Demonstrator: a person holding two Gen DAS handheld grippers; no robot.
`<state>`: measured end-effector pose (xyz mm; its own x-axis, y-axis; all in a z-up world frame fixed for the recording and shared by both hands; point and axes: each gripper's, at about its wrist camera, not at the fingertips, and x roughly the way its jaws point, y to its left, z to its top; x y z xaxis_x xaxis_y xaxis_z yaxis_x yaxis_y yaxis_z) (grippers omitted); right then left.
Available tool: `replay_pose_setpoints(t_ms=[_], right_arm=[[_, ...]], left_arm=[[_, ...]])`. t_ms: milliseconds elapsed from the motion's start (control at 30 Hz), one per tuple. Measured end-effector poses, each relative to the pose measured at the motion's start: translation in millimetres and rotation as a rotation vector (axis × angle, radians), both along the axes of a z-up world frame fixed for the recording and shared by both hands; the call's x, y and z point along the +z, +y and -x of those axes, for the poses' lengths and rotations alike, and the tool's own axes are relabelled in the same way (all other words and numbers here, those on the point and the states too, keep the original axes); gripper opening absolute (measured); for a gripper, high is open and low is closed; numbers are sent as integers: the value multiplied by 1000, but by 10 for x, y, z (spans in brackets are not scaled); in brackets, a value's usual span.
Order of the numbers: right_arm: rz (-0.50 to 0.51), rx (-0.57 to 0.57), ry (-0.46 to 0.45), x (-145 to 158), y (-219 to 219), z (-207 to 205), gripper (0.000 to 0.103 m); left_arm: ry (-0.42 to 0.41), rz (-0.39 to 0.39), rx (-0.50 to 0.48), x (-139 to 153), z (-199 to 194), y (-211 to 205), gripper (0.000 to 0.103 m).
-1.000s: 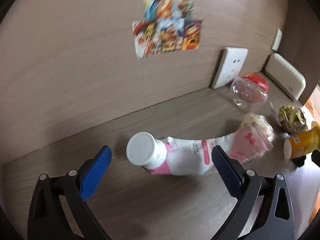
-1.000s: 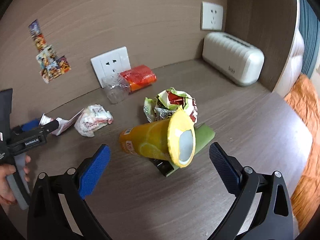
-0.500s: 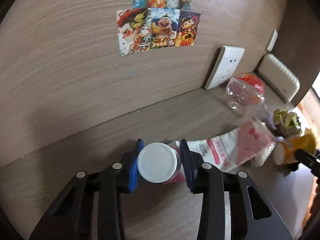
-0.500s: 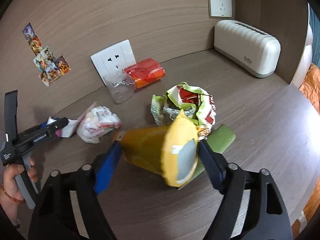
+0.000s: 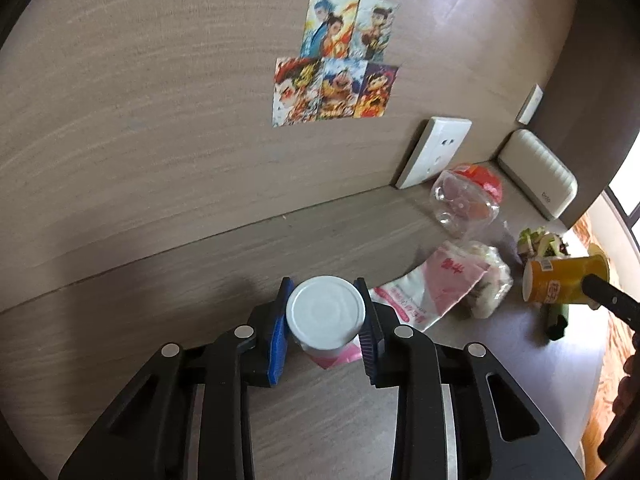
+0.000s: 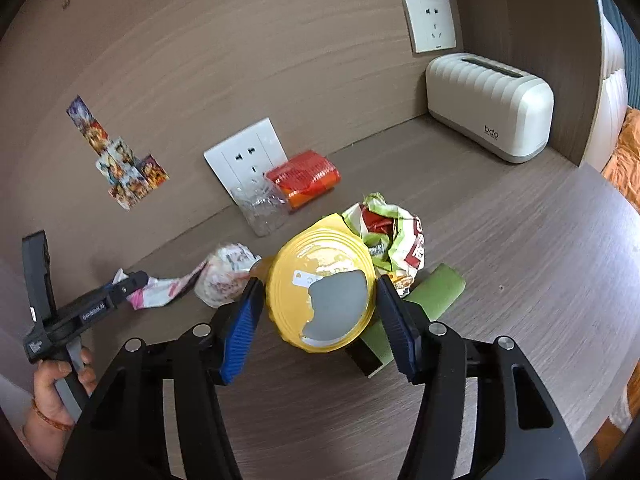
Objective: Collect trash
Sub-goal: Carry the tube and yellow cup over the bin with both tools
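Left hand-held gripper clamped tight on a white-lidded small bottle, blue pads pressing both sides; bottle at 6 o'clock of the left wrist view, its pink-white label end hanging just over the wooden surface. Right hand-held gripper has just been closing, pads now against both sides of a yellow tube can, torn foil end facing the camera, centre of the right wrist view. Can seems lifted slightly off the surface, hard to be sure. Behind the can at 1 o'clock: crumpled snack wrapper; green box under it at 3 o'clock. Pink-white pouch at 3 o'clock of the bottle, beside a wadded plastic bag. Clear crushed bottle with red label at 11 o'clock by the wall socket. Cream toaster at 1 o'clock, well apart.
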<state>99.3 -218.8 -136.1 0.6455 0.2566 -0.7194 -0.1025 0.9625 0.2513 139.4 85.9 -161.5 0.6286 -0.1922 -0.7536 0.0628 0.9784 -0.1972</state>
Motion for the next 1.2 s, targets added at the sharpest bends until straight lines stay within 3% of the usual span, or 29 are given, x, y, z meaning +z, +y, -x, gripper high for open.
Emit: replay_pose_setpoints(t_ms=[333,733,933,1200], right_arm=[[11,-19,-50,233,-85,151,59],[21,-92,-115,454,-412,644,59],[34,-198,-154,609,-820,1099,59],[51,-387,-131,563,-1454,1723,59]], left_arm=[[-69,-47,-86,366,208,-179,29],[-157,-80,-203,935,540,-572,29],[-151,-69,-369,983,784,-1181,29],[-84,-36,-673,736,1128,-2277,29]])
